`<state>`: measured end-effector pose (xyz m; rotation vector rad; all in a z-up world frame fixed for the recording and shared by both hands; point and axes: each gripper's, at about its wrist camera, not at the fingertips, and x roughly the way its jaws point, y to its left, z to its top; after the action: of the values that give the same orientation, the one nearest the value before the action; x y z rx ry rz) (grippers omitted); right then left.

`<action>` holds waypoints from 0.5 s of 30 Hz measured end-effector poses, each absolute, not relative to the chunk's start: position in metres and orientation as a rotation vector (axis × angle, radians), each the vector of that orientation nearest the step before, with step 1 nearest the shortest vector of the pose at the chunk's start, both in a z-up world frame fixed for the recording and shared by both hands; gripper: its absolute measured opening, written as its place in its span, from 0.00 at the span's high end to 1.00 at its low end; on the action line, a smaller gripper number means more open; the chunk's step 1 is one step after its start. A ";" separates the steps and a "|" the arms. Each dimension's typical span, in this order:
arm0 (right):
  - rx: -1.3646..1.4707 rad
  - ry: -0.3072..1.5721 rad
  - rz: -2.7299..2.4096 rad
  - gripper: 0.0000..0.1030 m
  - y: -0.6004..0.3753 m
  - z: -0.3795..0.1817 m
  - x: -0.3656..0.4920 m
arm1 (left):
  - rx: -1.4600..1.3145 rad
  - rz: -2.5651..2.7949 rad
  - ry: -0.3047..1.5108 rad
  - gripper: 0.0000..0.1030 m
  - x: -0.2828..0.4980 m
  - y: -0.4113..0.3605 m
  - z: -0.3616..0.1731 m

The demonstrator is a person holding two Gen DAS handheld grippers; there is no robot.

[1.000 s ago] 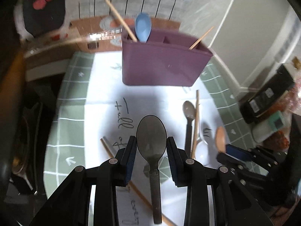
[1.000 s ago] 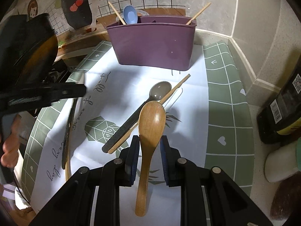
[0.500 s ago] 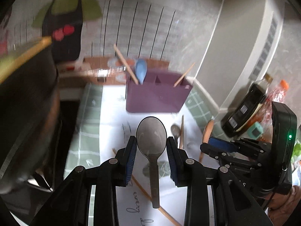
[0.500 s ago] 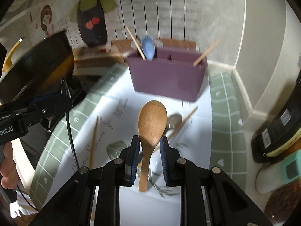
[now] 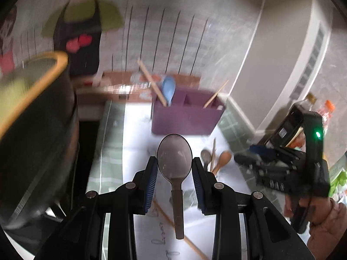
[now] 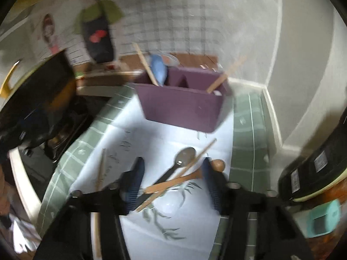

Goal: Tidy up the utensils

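Note:
My left gripper (image 5: 174, 179) is shut on a grey spoon (image 5: 174, 156), its bowl clamped between the blue pads and its handle hanging down above the mat. The right gripper (image 6: 173, 173) hovers with its jaws opening and nothing pressed between the pads. Below it, the wooden spoon (image 6: 173, 181) lies on the mat across a dark spoon (image 6: 184, 156) and a chopstick (image 6: 199, 153). The purple organizer (image 6: 182, 106) stands at the far end of the mat, holding a blue spoon (image 6: 159, 69) and two chopsticks. In the left wrist view the right gripper (image 5: 245, 158) shows blurred at the right.
A green and white mat (image 6: 249, 130) covers the counter. A black pot (image 5: 32, 119) with an orange rim looms on the left. Dark bottles (image 6: 314, 169) and a teal-capped container (image 6: 323, 221) crowd the right edge. Another chopstick (image 6: 100, 173) lies on the mat's left side.
Both grippers rose away from the mat. The right gripper lifted the wooden spoon, then its jaws parted and the spoon dropped back across the other utensils. The left kept the grey spoon.

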<state>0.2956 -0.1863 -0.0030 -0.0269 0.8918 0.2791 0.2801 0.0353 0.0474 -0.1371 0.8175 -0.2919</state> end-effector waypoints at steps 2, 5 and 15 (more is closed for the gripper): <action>0.002 0.941 0.245 0.47 -0.188 -0.022 0.310 | -0.154 -0.279 0.850 0.68 0.281 0.038 0.035; 0.028 0.964 0.146 0.52 -0.185 -0.044 0.327 | -0.159 -0.268 0.871 0.68 0.280 0.041 0.024; 0.198 1.035 -0.087 0.57 -0.197 -0.096 0.348 | -0.153 -0.234 0.904 0.67 0.279 0.048 0.014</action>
<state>0.3477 -0.1966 -0.0957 0.1981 1.0346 -0.0871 0.2789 0.0481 0.0137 -0.1528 0.9040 -0.2338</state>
